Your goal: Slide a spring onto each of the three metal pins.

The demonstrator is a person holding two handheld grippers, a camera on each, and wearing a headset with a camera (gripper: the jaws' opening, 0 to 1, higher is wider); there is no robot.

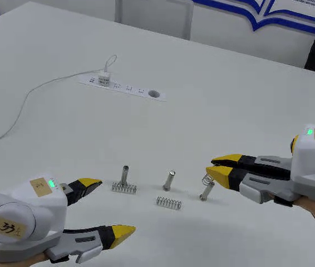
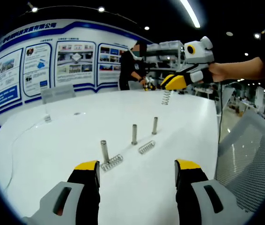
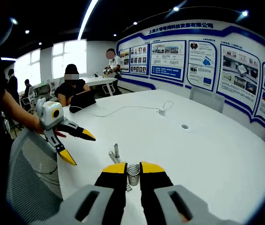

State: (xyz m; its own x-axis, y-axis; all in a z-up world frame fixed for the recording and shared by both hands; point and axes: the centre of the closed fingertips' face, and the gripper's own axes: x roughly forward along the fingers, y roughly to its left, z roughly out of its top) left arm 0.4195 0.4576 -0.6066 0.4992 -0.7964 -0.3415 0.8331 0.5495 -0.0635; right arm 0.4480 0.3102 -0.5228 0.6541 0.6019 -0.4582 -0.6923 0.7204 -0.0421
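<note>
Landmark: middle pin [image 1: 169, 179], upright on the bench [image 1: 230, 100]. Well left of it and nearer the person is the left gripper [image 1: 116, 206], jaws spread wide, nothing between them, touching none of the parts. The left pin [image 1: 124, 175] stands left of the middle pin, upright and bare. The first spring [image 1: 124, 188] lies flat at its foot, touching or nearly so, long axis running left to right across the bench. The second spring [image 1: 168, 203] lies flat just in front of the middle pin, on the person's side. Its axis is also roughly left to right, and it is clear of every pin. The right pin [image 1: 206, 192] stands right of the middle pin, bare. It looks tilted in the head view but straight in the left gripper view, so I take the lean as perspective. The held spring [image 1: 207, 179] sits over the right pin's top, pinched across its coils by the right gripper [image 1: 220, 167], jaws clenched on its upper part. In the left gripper view it hangs below the tips, long axis near vertical, open lower end pointing down, seemingly with a gap above the pin. I cannot tell whether the spring and pin axes are truly in line. Judgement: the coming move turns on this alignment, spring above, pin below, both axes upright. A straight descent by the right gripper, the nearer one, should thread it. No pin carries a spring yet.
</note>
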